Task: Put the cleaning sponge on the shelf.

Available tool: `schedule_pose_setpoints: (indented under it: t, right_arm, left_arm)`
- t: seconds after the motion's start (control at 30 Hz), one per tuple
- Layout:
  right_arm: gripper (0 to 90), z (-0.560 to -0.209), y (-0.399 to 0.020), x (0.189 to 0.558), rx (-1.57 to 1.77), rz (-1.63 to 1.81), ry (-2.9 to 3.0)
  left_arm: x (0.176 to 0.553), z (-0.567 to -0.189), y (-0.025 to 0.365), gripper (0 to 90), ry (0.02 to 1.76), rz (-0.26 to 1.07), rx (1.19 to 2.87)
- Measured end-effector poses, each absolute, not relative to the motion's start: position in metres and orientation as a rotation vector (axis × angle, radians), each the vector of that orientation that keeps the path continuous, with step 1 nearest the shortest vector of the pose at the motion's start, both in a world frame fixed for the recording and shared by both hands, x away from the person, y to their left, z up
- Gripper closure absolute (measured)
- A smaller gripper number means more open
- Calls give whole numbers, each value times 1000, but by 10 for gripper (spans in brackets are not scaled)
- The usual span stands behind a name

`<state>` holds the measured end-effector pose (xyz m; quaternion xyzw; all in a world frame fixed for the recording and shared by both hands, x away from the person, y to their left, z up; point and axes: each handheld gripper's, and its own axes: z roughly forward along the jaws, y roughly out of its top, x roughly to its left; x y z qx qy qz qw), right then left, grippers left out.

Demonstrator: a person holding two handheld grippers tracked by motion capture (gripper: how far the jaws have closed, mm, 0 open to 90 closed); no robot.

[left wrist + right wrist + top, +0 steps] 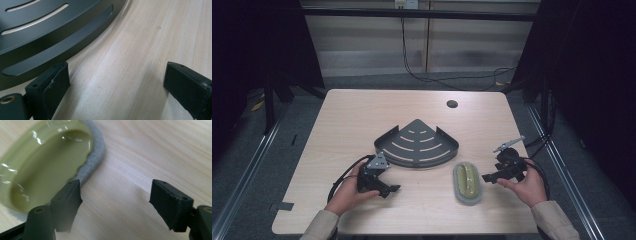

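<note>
A dark grey quarter-round corner shelf (pixel 417 145) with curved slots lies at the table's middle. In front of it to the right sits an olive-green oval dish (pixel 467 181) with a grey rim. My left gripper (pixel 391 190) rests low on the table just in front of the shelf's left side, jaws open over bare wood (pixel 117 82), the shelf's curved wall (pixel 50 47) close by. My right gripper (pixel 488 178) sits right of the dish, jaws open (pixel 115 205), its left jaw beside the dish's grey rim (pixel 93 162). Nothing is between either pair of jaws.
The light wooden table (pixel 352 115) has a round cable hole (pixel 452 104) near its far edge. Black cables (pixel 432 75) run on the floor behind it. Metal rails (pixel 247 165) flank both sides.
</note>
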<state>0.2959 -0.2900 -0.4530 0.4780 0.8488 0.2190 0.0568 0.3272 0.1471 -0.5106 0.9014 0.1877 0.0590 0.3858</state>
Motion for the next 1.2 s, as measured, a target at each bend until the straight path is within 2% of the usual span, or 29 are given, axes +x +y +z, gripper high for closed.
schedule_pose_setpoints:
  t: [0.57,0.9,1.2]
  right_arm:
    - [309,-411,-266,309,1440,569,2645]
    - [323,-401,-255,315,1430,487,2700]
    - [373,-392,-241,319,1459,429,2737]
  left_arm:
    - [327,-511,147,61,479,150,2295]
    - [327,-511,147,61,478,151,2295]
    - [327,-511,147,61,484,150,2288]
